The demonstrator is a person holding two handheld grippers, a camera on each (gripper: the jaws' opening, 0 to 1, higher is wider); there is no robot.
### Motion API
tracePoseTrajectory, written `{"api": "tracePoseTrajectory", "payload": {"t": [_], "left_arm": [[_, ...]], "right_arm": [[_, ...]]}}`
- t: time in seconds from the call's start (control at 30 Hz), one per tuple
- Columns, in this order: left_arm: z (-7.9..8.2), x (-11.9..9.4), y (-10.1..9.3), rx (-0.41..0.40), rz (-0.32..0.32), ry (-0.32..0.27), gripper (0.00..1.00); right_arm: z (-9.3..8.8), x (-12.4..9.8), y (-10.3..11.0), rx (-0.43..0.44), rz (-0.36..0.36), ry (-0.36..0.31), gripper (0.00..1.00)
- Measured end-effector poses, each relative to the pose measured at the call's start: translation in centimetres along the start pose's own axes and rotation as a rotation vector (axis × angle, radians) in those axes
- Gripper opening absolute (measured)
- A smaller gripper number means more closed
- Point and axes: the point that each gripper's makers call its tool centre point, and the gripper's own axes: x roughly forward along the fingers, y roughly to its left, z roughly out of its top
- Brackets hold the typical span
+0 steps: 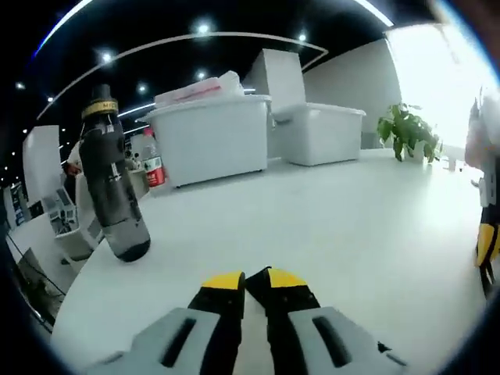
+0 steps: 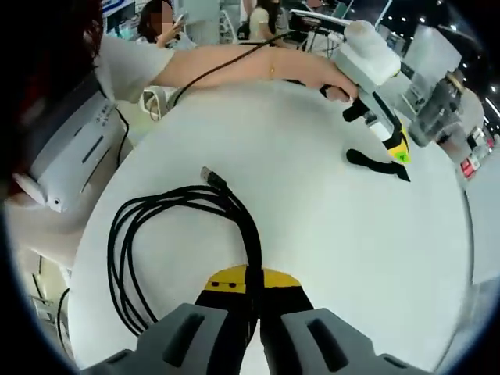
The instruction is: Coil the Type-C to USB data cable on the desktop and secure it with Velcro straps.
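Observation:
The black data cable (image 2: 133,234) lies in loose loops on the round white table (image 2: 312,234), and its plug end (image 2: 209,176) points away from me. My right gripper (image 2: 253,281) is shut on the gathered strands at the near side of the coil. A black Velcro strap (image 2: 373,163) lies flat on the far side of the table. My left gripper (image 2: 398,148), held in a person's hand, hovers right over the strap's end. In the left gripper view, that gripper (image 1: 254,277) is shut, with nothing seen between its yellow-tipped jaws.
A dark water bottle (image 1: 113,187) stands on the table at the left. Two white storage bins (image 1: 211,133) and a potted plant (image 1: 406,133) sit at the far edge. The person's arm (image 2: 234,66) stretches across the table's far side. A white device (image 2: 70,148) lies off the table's left edge.

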Motion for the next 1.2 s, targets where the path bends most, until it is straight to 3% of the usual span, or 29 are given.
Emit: {"api": "tracePoseTrajectory", "payload": {"t": [0.17, 0.33, 0.57, 0.8, 0.9, 1.0, 1.07, 1.17, 1.2], "left_arm": [[-1.8, 0.9, -0.9, 0.032, -0.026, 0.071, 0.06], [-1.2, 1.2, -2.1, -0.019, -0.026, 0.074, 0.05], [-0.1, 1.7, -8.2, 0.067, -0.070, 0.095, 0.04], [1.9, 3.3, -16.9, 0.169, -0.209, 0.018, 0.04], [2.5, 3.8, -20.2, 0.171, -0.265, 0.002, 0.04], [3.3, 4.3, -23.4, 0.243, -0.310, -0.033, 0.04], [3.7, 4.7, -24.5, 0.308, -0.308, -0.033, 0.04], [4.4, 5.0, -24.5, 0.276, -0.297, -0.041, 0.08], [4.7, 5.1, -24.2, 0.221, -0.282, -0.051, 0.08]], "right_arm": [[-0.9, -0.7, 0.6, 0.019, -0.016, -0.004, 0.02], [-1.4, -1.2, 1.1, 0.041, -0.026, -0.041, 0.02], [-3.1, -2.5, 1.8, 0.091, -0.072, -0.081, 0.02], [-4.9, -4.0, 4.2, 0.116, -0.099, -0.072, 0.02], [-5.5, -4.4, 4.9, 0.129, -0.113, -0.079, 0.02], [-6.0, -4.9, 5.5, 0.142, -0.128, -0.095, 0.02], [-6.3, -5.0, 5.7, 0.142, -0.141, -0.103, 0.02], [-6.3, -5.4, 6.0, 0.144, -0.154, -0.136, 0.02], [-6.3, -5.6, 6.0, 0.146, -0.161, -0.151, 0.02]]}}
